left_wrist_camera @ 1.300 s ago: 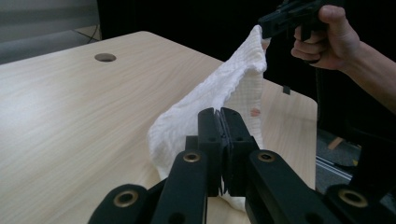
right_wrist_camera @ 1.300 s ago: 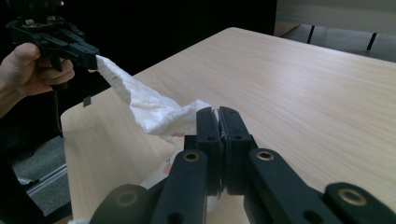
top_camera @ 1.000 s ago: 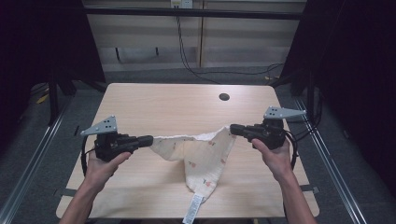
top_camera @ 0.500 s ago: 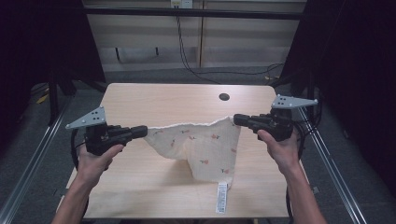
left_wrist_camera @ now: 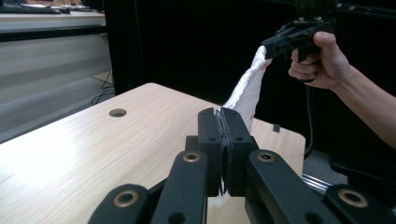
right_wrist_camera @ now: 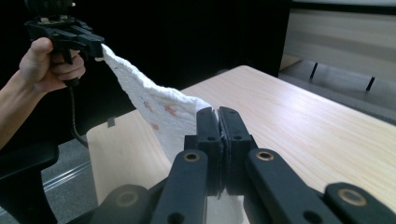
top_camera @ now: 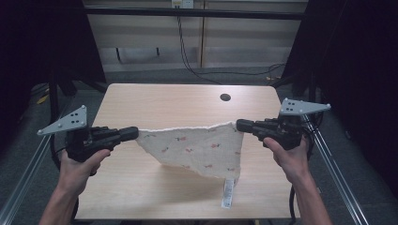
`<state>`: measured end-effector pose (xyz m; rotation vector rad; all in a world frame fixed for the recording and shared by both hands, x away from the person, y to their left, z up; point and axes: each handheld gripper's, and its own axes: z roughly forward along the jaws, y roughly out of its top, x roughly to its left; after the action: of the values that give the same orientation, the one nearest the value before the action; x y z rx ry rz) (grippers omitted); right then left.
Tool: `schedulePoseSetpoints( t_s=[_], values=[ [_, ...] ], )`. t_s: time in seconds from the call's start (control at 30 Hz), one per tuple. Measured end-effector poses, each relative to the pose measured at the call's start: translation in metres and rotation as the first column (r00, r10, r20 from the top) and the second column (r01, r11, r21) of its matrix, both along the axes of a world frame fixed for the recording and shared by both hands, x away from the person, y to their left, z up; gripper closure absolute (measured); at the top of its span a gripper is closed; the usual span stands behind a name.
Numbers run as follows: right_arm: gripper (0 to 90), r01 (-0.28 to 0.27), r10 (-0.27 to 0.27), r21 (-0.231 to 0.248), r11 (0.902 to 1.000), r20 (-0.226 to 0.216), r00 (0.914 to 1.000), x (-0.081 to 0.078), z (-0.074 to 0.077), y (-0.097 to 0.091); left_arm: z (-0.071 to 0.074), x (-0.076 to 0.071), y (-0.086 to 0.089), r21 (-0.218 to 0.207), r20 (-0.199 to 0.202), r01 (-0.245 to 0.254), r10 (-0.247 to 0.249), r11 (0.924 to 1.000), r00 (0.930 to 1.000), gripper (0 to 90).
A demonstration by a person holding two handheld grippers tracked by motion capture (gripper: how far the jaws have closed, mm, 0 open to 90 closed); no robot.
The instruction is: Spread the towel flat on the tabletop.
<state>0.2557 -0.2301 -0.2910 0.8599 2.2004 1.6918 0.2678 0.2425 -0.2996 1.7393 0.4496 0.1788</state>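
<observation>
Above the wooden surface [top_camera: 164, 101], one soft flowery cloth [top_camera: 197, 147] hangs between two pinched-tight grippers, left gripper [top_camera: 133, 134] and right gripper [top_camera: 240, 124].

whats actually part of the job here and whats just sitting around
In use:
- flower-print cloth with a white care label, held stretched above the table
- left tongs, shut on one corner
- right tongs, shut on the other corner

Just there:
- wooden table
- cable hole
- cables on the floor behind
</observation>
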Motion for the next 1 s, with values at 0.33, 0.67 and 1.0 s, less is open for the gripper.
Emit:
schedulePoseSetpoints(
  t_s=[0.33, 0.67, 1.0],
  values=[
    [88.5, -0.037, 0.036, 0.010, 0.9993, 0.039, 0.9986, -0.025, 0.016, 0.009, 0.019, -0.017, 0.004, -0.015, 0.012, 0.000, 0.000, 0.9999, 0.9999, 88.2],
    [88.5, 0.008, -0.008, -0.037, 0.9993, -0.017, 0.9998, -0.018, -0.011, 0.007, -0.024, 0.010, -0.006, 0.074, -0.041, -0.060, 0.063, 0.9955, 0.9971, 88.2],
    [88.5, 0.056, -0.059, -0.026, 0.9981, -0.122, 0.9908, 0.017, -0.053, -0.009, -0.061, 0.039, -0.026, 0.109, -0.107, -0.056, 0.068, 0.9925, 0.9920, 88.1]
  ],
)
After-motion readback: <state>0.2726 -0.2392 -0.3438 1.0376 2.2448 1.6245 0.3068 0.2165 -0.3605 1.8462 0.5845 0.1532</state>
